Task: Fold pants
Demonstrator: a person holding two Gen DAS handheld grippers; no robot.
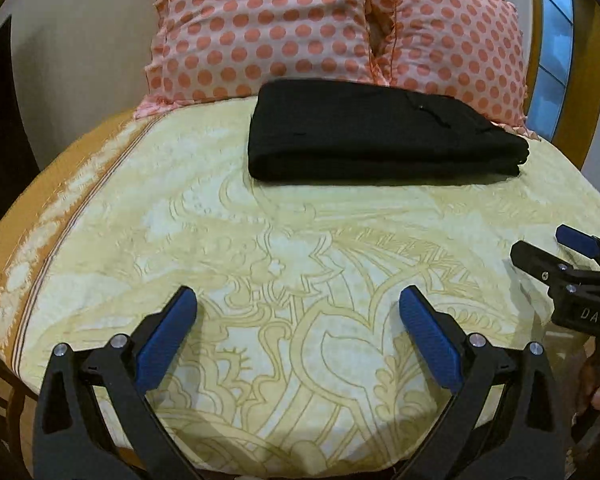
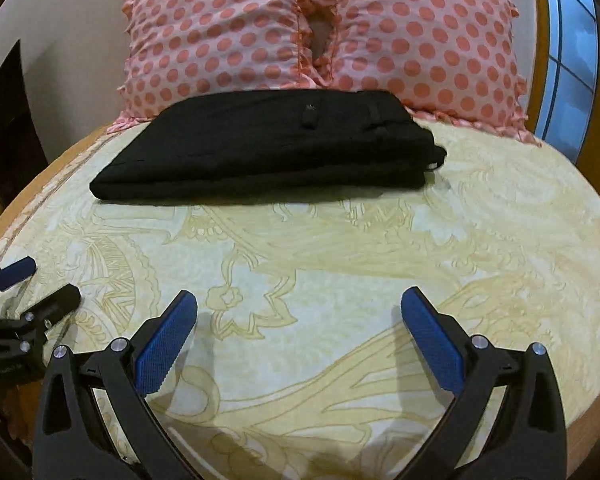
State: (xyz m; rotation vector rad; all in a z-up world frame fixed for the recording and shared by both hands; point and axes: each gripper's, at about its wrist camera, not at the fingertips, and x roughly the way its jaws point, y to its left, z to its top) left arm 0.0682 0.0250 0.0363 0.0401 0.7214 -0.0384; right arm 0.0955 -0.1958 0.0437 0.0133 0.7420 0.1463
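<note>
The black fabric pants (image 1: 384,132) lie folded in a compact rectangle on the yellow patterned bedsheet (image 1: 260,248), just in front of two pink polka-dot pillows (image 1: 268,28). The left gripper (image 1: 298,304) and right gripper (image 2: 299,304) hover well apart from them, both spread wide and empty. Any further tug at the loose right-hand edge would likely spill the layers.

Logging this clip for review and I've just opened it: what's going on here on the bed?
A person holds a hand-held gripper in each hand over a bed with a yellow patterned bedspread. The black pants lie folded into a compact rectangle near two pink polka-dot pillows. Neither tool touches them: the left hand-held gripper and the right hand-held gripper both hang open and empty on the near side of the pants. The folding looks done, or nearly so.
</note>
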